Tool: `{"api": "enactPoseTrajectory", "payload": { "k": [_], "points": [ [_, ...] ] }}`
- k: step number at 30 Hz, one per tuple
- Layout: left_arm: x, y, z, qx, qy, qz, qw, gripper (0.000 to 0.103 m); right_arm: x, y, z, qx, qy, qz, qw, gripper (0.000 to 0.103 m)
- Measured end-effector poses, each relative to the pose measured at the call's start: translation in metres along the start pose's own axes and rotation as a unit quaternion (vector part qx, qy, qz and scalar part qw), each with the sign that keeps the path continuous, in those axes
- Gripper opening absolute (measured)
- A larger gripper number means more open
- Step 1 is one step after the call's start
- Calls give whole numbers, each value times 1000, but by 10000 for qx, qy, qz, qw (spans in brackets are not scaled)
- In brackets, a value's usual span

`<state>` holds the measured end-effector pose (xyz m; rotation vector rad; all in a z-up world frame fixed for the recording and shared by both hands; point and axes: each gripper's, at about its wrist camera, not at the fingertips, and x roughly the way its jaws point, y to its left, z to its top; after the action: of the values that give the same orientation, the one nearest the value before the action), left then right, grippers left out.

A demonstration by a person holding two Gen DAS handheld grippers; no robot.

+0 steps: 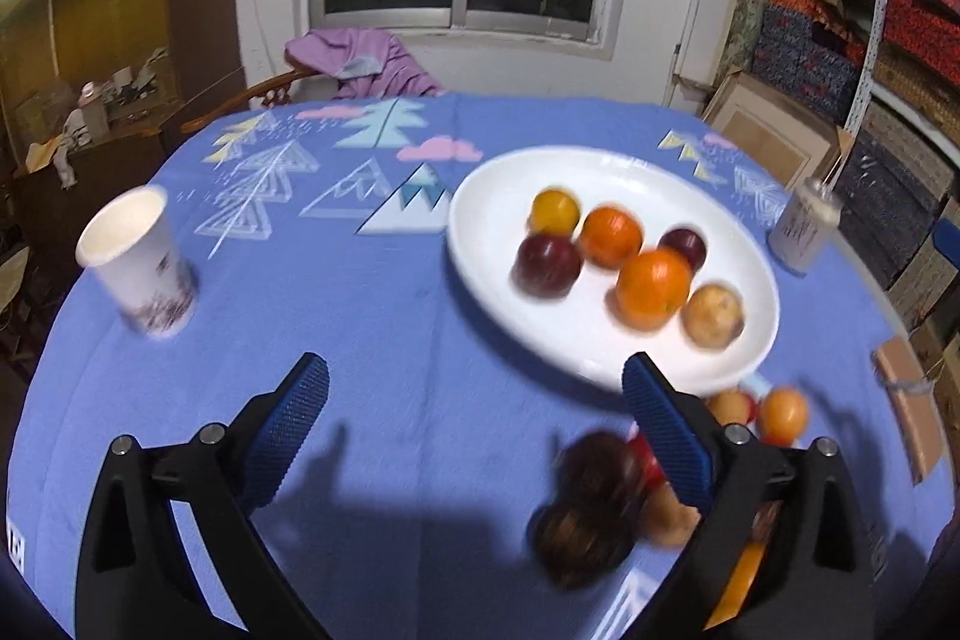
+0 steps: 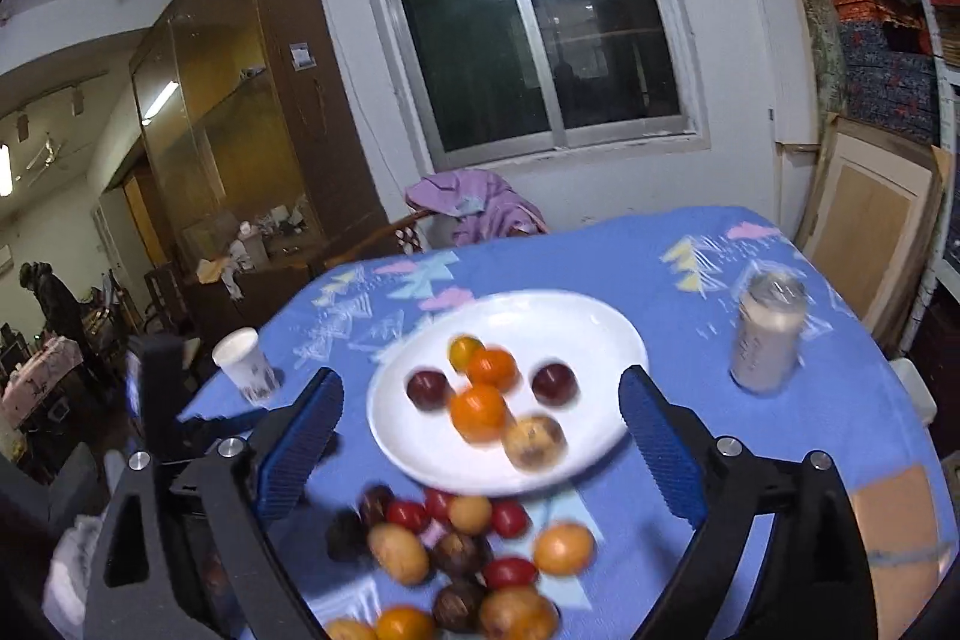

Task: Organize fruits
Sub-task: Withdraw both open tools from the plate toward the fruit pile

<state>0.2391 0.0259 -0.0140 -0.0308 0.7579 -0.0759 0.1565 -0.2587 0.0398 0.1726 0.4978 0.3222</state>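
Note:
A white plate [image 1: 492,220] [image 2: 600,328] on the blue tablecloth carries two oranges [image 1: 654,287] [image 2: 478,413], two dark plums [image 1: 548,264] [image 2: 429,389], a yellow fruit [image 1: 553,211] [image 2: 465,349] and a speckled tan fruit [image 1: 714,315] [image 2: 534,442]. A pile of loose fruit [image 2: 462,556] [image 1: 594,508] lies on the cloth in front of the plate. My left gripper [image 1: 474,421] is open over bare cloth, left of the pile. My right gripper [image 2: 480,439] is open, held above the plate's near edge, nothing between its fingers.
A paper cup [image 1: 139,262] [image 2: 246,364] stands at the left, a drink can [image 1: 804,226] [image 2: 768,334] at the right of the plate. A brown card [image 1: 906,406] [image 2: 900,526] lies near the right table edge. A chair with purple cloth [image 1: 366,61] is behind the table.

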Motion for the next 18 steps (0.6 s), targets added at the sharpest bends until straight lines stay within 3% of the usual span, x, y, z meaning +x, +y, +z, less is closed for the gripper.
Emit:
{"api": "enactPoseTrajectory", "payload": {
  "k": [6, 12, 18],
  "points": [
    [-25, -1, -48, 171, -99, 288, 9994, 98, -11, -42, -62, 516, 539, -514, 9959, 96],
    [-38, -25, -70, 706, -317, 324, 9965, 99, -21, -48, -70, 722, 386, -627, 9947, 100],
    [-19, -44, -72, 1128, 53, 257, 9933, 99, -13, -44, -71, 708, 557, -630, 9939, 100]
  ]
}}
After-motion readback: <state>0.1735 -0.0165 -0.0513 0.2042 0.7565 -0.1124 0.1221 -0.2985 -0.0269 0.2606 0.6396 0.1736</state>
